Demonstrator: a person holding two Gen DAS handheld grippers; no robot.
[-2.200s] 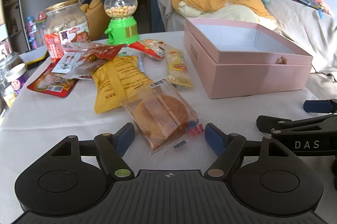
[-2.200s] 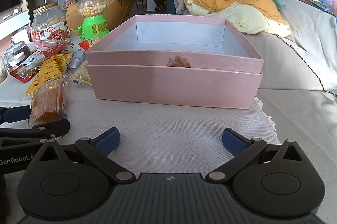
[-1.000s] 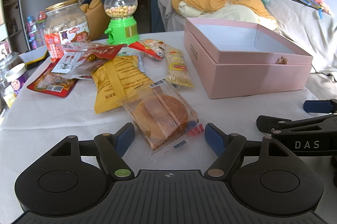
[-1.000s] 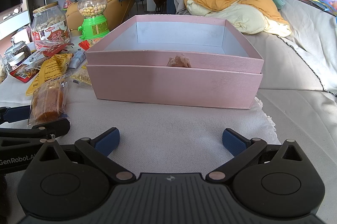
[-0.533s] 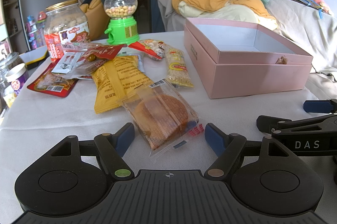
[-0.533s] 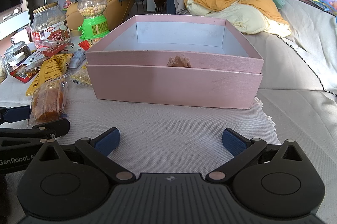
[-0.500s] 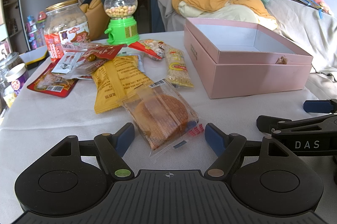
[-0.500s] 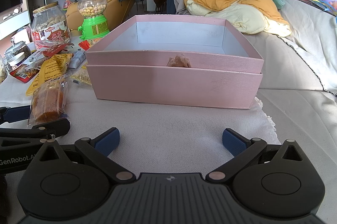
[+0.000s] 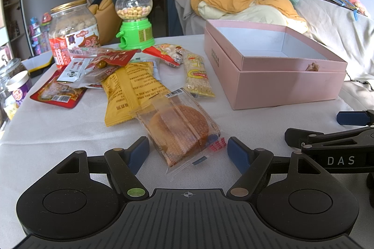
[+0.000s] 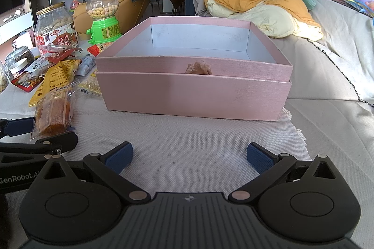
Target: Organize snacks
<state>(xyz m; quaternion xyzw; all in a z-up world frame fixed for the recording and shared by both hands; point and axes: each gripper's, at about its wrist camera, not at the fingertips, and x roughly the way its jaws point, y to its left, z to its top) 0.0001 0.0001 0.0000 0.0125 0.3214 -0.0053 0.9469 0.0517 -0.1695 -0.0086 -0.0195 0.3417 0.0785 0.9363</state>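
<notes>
My left gripper [image 9: 188, 151] is open, its blue pads on either side of the near end of a clear packet of orange-brown cake [image 9: 178, 126] lying on the white cloth. Behind it lie a yellow snack bag [image 9: 132, 89], a yellow grain bar [image 9: 197, 74], and red packets [image 9: 112, 58]. An open pink box [image 9: 275, 82] stands to the right; no snacks show inside it. My right gripper [image 10: 188, 156] is open and holds nothing, low over the cloth in front of the pink box [image 10: 194, 94]. The cake packet [image 10: 52, 112] also shows at the left of the right wrist view.
A green candy dispenser [image 9: 135, 22] and a large jar of nuts [image 9: 72, 31] stand behind the snacks. Small jars [image 9: 16, 85] sit at the table's left edge. A sofa with orange and cream bedding [image 9: 247, 1] lies behind the box.
</notes>
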